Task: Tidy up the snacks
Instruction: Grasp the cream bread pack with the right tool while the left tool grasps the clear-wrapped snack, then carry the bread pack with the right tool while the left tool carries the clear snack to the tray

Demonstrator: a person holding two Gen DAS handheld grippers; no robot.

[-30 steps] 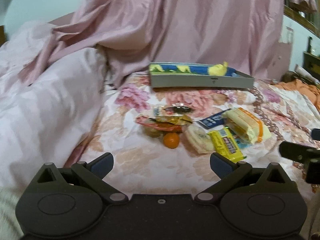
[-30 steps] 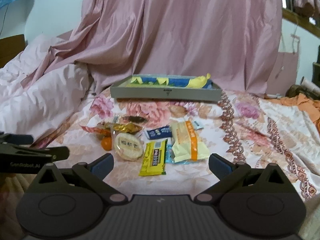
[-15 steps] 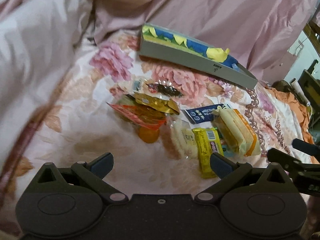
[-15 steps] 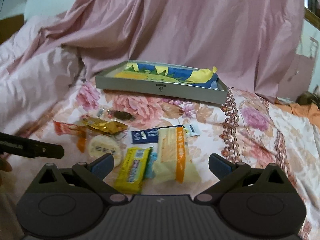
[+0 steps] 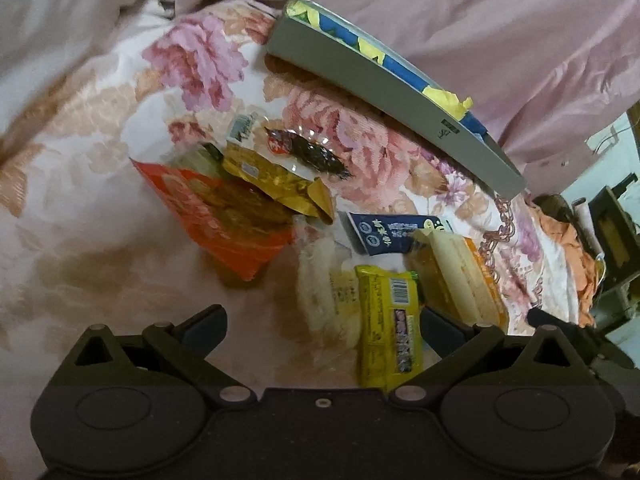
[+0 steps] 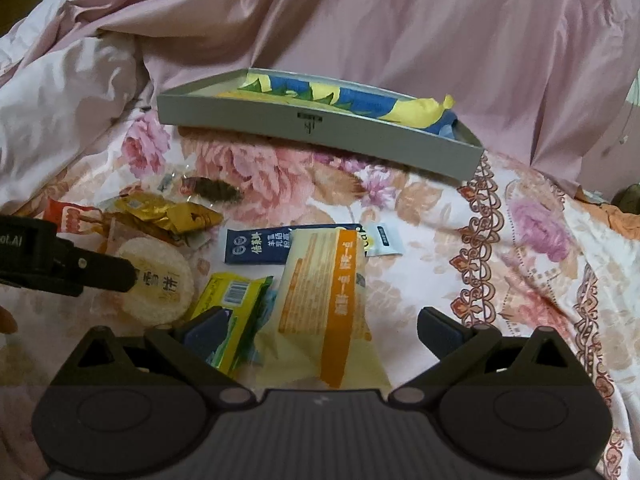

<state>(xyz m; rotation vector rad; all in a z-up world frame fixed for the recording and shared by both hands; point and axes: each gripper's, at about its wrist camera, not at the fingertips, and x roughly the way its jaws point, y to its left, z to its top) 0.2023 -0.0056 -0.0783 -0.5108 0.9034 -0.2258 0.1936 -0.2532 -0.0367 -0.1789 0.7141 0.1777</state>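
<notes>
Between the right tongs (image 6: 320, 326) – spread wide, nothing held – lies a cream-and-orange bread pack (image 6: 326, 304) w/ Chinese print, on the floral bed (image 6: 520, 264). Left tongs (image 5: 322, 326) also wide open & empty, over a round rice cracker (image 5: 324, 300) and a yellow barcode bar (image 5: 390, 328). Further out: navy sachet (image 6: 256, 249) w/ white Chinese characters, gold packet (image 6: 168, 212), orange bag (image 5: 224, 220) – then grey tray (image 6: 320, 128), small logo on its front wall.
</notes>
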